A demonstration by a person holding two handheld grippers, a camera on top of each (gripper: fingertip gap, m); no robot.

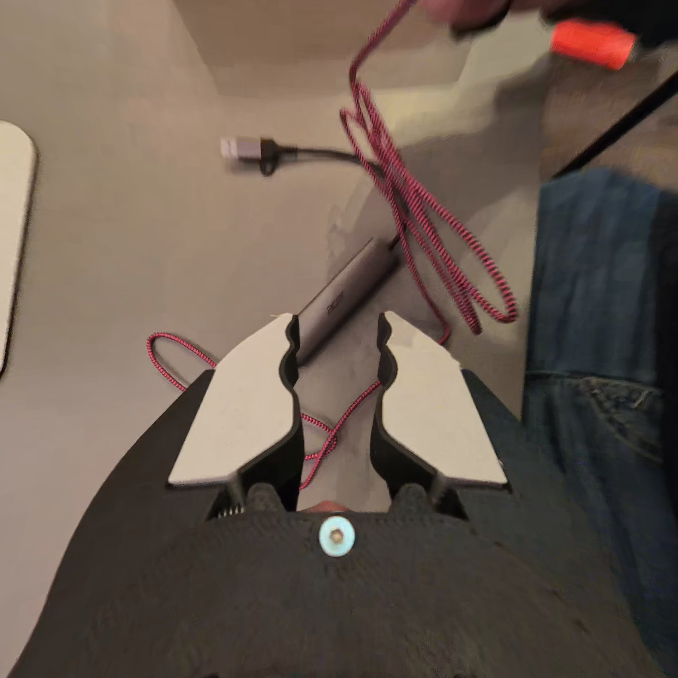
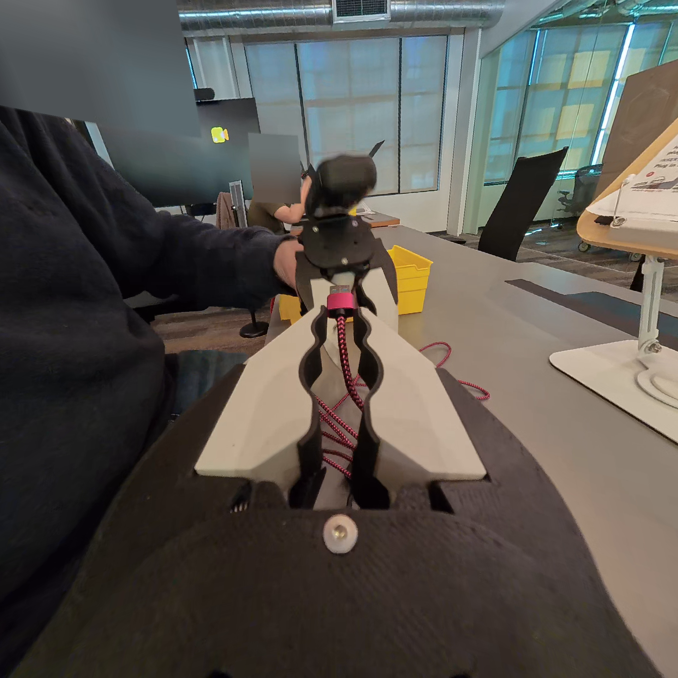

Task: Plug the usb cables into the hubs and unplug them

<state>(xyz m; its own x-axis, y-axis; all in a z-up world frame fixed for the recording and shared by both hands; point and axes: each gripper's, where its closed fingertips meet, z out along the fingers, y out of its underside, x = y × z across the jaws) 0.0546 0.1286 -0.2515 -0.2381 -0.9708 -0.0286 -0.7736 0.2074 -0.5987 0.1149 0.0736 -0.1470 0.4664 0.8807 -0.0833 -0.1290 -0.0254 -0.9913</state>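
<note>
In the left wrist view my left gripper [image 1: 337, 326] is open and empty, hovering over the near end of a grey USB hub [image 1: 341, 290] that lies on the grey table [image 1: 128, 275]. The hub's own black lead ends in a silver plug [image 1: 242, 148] farther back. My right gripper [image 2: 341, 317] is shut on a pink braided USB cable [image 2: 346, 363] just behind its pink plug [image 2: 341, 302], held up in the air. That plug [image 1: 594, 44] shows blurred at top right of the left wrist view, with the cable [image 1: 422, 205] hanging in loops to the table.
A person's hand [image 2: 288, 266] holds the left gripper just beyond the plug. A yellow bin [image 2: 412, 282] stands farther back on the table. A white stand with a flat base [image 2: 605, 370] is at the right; its base [image 1: 11, 220] shows at the left. Jeans [image 1: 594, 330] are close at the table's edge. Left tips to right tips: about 12 centimetres. The grey USB hub [image 1: 341, 290] sits 6 centimetres or so from the ends of my left fingers.
</note>
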